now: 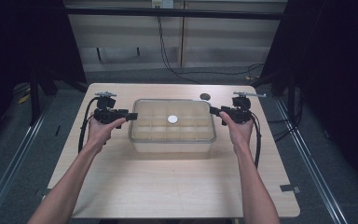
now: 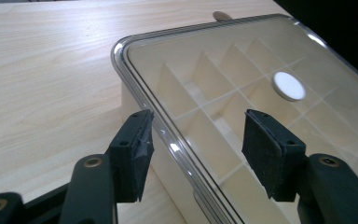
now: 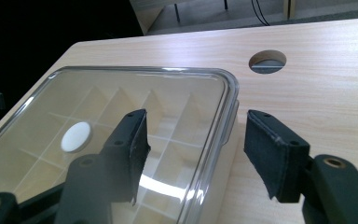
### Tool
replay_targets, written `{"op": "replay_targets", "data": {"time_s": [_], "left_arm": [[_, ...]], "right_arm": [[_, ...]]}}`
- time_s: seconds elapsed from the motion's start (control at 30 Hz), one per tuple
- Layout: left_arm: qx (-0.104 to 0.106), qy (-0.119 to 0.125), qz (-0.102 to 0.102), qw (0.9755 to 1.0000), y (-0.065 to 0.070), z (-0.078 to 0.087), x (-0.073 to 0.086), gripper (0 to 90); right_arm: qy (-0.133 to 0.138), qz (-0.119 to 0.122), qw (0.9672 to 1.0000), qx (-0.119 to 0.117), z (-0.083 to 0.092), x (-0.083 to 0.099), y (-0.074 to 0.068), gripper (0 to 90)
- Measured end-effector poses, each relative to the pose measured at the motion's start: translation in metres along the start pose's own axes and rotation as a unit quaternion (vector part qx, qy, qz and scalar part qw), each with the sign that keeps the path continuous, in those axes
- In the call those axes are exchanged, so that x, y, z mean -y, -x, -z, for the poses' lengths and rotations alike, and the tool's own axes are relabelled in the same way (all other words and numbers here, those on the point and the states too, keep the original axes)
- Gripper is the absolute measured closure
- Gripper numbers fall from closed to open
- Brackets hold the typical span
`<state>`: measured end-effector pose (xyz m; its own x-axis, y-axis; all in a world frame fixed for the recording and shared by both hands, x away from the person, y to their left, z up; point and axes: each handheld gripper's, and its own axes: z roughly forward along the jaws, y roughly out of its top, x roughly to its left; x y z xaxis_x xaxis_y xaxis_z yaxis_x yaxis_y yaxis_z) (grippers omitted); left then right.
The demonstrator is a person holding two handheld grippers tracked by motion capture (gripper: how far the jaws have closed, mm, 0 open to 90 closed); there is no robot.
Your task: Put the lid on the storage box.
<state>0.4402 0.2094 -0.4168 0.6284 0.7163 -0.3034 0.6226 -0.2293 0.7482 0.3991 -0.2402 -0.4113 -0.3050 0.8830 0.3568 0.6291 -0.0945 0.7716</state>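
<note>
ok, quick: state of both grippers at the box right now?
Left gripper: open, fingers astride the rim of the lidded box, not pressing on it.
Right gripper: open, likewise astride the opposite rim, holding nothing.

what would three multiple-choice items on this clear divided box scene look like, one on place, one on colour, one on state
1. Where does the clear-lidded rectangular plastic compartment box sit on the pale wooden table?
A. at the near right corner
B. between the two grippers
C. hanging off the far edge

2. What colour is the small round disc seen on the lid?
A. white
B. red
C. black

3. How do the jaws of the left gripper and the right gripper stand?
A. both clamped on the box rim
B. left clamped, right apart
C. both apart, pads off the rim

Answers: 1 B, the high view shows one gripper at each short end of the box. 2 A, the disc shows white in all three views. 3 C, each gripper view shows clear gaps between the pads and the rim.
</note>
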Motion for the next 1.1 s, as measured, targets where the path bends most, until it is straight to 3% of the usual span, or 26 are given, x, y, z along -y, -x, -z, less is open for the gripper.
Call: {"op": "replay_targets", "data": {"time_s": [0.2,0.37,0.63,0.8,0.87,1.1], "left_arm": [[-0.001,0.022,-0.004,0.9998,0.006,0.02,0.008,42.5],[-0.005,0.03,-0.015,0.9994,0.013,0.033,0.013,44.2],[-0.01,0.023,-0.045,0.9987,0.024,0.052,0.027,44.2],[-0.019,0.019,-0.028,0.9992,0.02,0.062,0.042,44.7],[-0.013,0.02,-0.025,0.9994,0.02,0.067,0.048,45.3],[-0.012,0.01,-0.034,0.9993,0.025,0.081,0.071,41.8]], "right_arm": [[0.007,0.006,0.9997,-0.023,0.017,0.012,-0.005,37.3],[0.011,0.028,0.9991,-0.031,0.03,0.014,-0.014,37.2],[0.019,0.052,0.9973,-0.048,0.054,0.021,-0.026,34.3],[0.016,0.058,0.9969,-0.05,0.072,0.031,-0.03,30.3],[0.016,0.062,0.9965,-0.054,0.077,0.036,-0.031,30.2],[0.012,0.067,0.9961,-0.055,0.093,0.055,-0.033,29.1]]}}
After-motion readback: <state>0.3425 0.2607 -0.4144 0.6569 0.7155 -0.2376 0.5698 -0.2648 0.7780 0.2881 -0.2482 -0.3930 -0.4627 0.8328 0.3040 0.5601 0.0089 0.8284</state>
